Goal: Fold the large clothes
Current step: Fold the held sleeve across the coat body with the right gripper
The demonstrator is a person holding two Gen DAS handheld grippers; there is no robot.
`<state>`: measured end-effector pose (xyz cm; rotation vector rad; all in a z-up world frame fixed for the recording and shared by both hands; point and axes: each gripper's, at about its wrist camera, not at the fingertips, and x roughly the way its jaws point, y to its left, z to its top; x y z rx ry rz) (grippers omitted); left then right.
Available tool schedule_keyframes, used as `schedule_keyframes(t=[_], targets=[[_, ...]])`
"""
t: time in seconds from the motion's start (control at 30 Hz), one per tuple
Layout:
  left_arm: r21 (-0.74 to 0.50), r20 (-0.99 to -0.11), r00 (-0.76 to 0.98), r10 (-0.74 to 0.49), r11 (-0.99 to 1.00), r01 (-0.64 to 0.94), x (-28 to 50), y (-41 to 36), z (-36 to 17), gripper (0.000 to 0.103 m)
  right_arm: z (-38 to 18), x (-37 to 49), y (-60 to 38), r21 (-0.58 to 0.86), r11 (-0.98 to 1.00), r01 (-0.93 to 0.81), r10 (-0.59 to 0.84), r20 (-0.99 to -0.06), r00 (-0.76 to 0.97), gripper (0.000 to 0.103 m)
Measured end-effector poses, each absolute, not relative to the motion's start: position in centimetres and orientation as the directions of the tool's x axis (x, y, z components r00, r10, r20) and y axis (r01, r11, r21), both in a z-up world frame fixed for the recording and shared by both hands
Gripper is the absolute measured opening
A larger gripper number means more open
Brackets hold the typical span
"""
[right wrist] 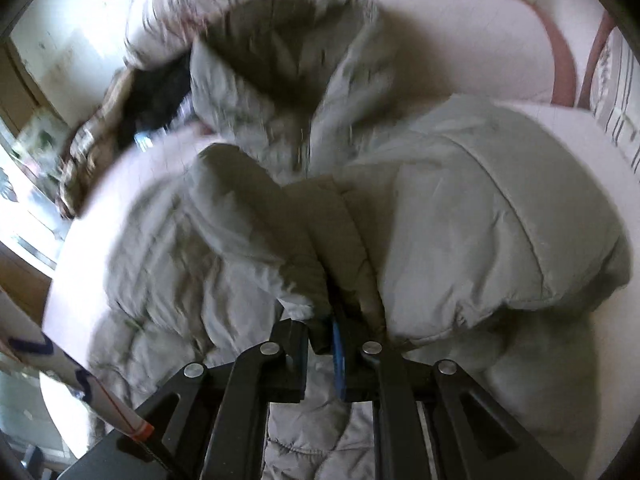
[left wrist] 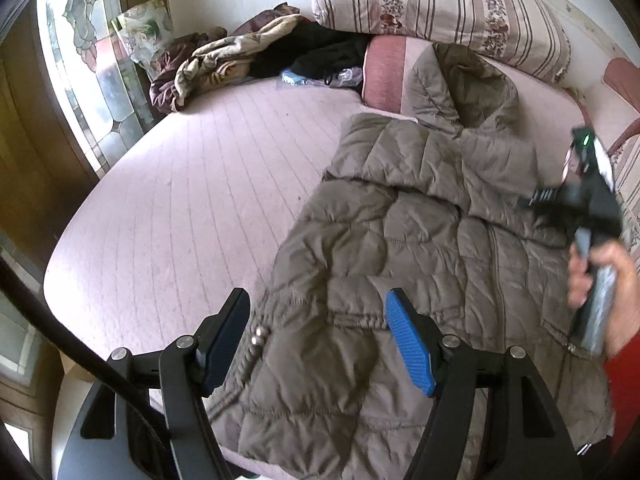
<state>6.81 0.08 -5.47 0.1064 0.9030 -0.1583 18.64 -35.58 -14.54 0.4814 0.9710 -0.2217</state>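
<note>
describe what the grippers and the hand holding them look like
Left gripper: black linkage arms with silver pivot pins, blue textured pads, a black cable alongside. Right gripper: the same black frame, pins and blue pads. A bare hand grips its handle; red sleeve.

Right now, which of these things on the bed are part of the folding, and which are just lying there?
In the job: puffer jacket, left tool, right tool.
Lying about: crumpled blanket, black garment, striped cushion, bed.

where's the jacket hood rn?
In the left wrist view the hood lies at the far end of the puffer jacket, right of centre, against the striped pillow and pink cushion.
</note>
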Motion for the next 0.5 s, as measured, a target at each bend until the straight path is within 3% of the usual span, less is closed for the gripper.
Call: schedule_keyframes(t=[0.03,0.1,0.13,0.17,0.33,0.5], targets=[[0.017,-0.787,0.608,-0.101,0.983,0.185,7.3,0.0,-5.3,0.069,-14.9,18.6,-35.3,0.286,0.875,0.391,0.028,-0.836,0.548,0.014],[-0.001,-0.788,0.604,-0.118,0.982,0.190,8.3,-0.2,-4.9,0.069,-14.9,18.1,-34.7,0.278,0.885,0.373,0.031,-0.836,0.548,0.036],[-0.021,-0.791,0.597,-0.136,0.980,0.196,9.0,-0.6,-4.7,0.069,-14.7,17.6,-34.4,0.289,0.891,0.351,0.050,-0.830,0.555,0.065],[-0.035,-0.793,0.591,-0.148,0.980,0.198,9.6,-0.8,-4.6,0.069,-14.5,17.1,-34.0,0.291,0.896,0.336,0.057,-0.825,0.562,0.081],[-0.093,-0.798,0.565,-0.210,0.969,0.228,12.7,-4.0,-4.6,0.072,-11.8,13.6,-33.0,0.176,0.947,0.270,-0.026,-0.794,0.608,0.084],[-0.127,-0.817,0.509,-0.271,0.946,0.300,15.7,-8.4,-6.1,0.072,-10.9,10.3,-34.7,0.160,0.942,0.295,-0.063,-0.780,0.623,0.084]])
